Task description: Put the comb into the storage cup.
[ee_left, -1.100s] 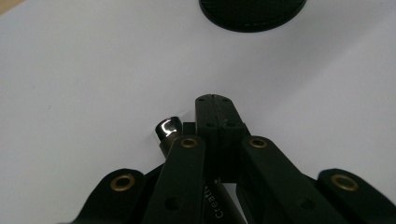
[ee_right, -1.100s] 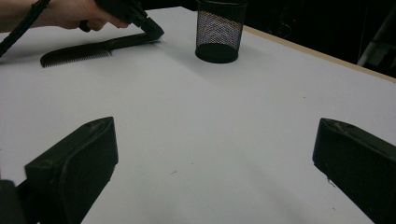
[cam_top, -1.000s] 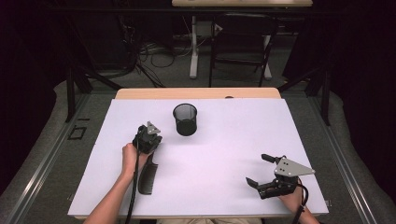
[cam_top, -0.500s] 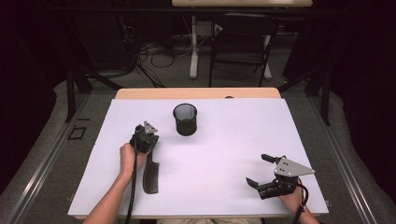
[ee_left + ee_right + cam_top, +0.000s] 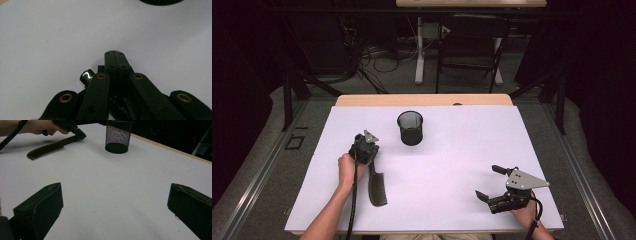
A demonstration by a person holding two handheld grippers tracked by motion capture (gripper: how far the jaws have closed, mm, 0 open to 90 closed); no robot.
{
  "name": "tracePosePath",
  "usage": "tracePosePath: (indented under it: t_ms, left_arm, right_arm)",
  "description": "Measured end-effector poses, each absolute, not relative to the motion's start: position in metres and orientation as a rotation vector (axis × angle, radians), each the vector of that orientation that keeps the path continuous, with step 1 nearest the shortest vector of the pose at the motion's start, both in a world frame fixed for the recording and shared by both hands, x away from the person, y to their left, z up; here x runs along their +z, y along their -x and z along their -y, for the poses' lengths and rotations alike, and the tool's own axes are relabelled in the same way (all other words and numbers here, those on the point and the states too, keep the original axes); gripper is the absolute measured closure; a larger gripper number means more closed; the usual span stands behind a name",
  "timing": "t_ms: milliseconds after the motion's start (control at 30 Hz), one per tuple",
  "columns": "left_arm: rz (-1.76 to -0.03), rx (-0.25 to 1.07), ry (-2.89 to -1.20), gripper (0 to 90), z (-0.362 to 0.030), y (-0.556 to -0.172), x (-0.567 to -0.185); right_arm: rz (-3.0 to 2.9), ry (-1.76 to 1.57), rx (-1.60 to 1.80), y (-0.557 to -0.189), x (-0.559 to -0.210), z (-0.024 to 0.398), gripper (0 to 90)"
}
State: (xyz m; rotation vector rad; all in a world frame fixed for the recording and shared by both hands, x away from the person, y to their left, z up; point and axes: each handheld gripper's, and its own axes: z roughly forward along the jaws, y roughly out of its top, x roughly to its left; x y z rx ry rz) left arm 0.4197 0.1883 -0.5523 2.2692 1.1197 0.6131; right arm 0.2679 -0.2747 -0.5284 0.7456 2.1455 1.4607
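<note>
One white table [image 5: 462,150] carries one black mesh cup [image 5: 410,128], one black comb [image 5: 377,184] and two hand-held grippers. Seen from the high view, the cup stands upright toward the far edge of the table, a little left of centre, with bare surface all round it. The comb lies flat on the left half, nearer the person than the cup and well apart from it, its length running roughly toward the person and its teeth facing left.

The left gripper [image 5: 371,137] sits over the far end of the comb, held by the person's left hand [image 5: 347,167]. In the left gripper view its two black jaws are pressed flat together at the tips; whether they pinch the comb's handle cannot be told, though the right gripper view puts the gripper's tip right at that end of the comb. The right gripper [image 5: 492,181] rests low near the table's near right corner, well apart from comb and cup, its two jaws spread wide with nothing but bare white surface between them.
</note>
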Motion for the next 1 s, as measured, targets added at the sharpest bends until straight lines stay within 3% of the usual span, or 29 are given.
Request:
tracePosePath:
  t_ms: [1000]
  left_arm:
    - [-1.199, 0.592, -2.289, 90.0, -0.208, -0.416, -0.548]
  right_arm:
    - [-2.151, -0.748, 1.458, -0.267, -0.528, 0.276, 0.0]
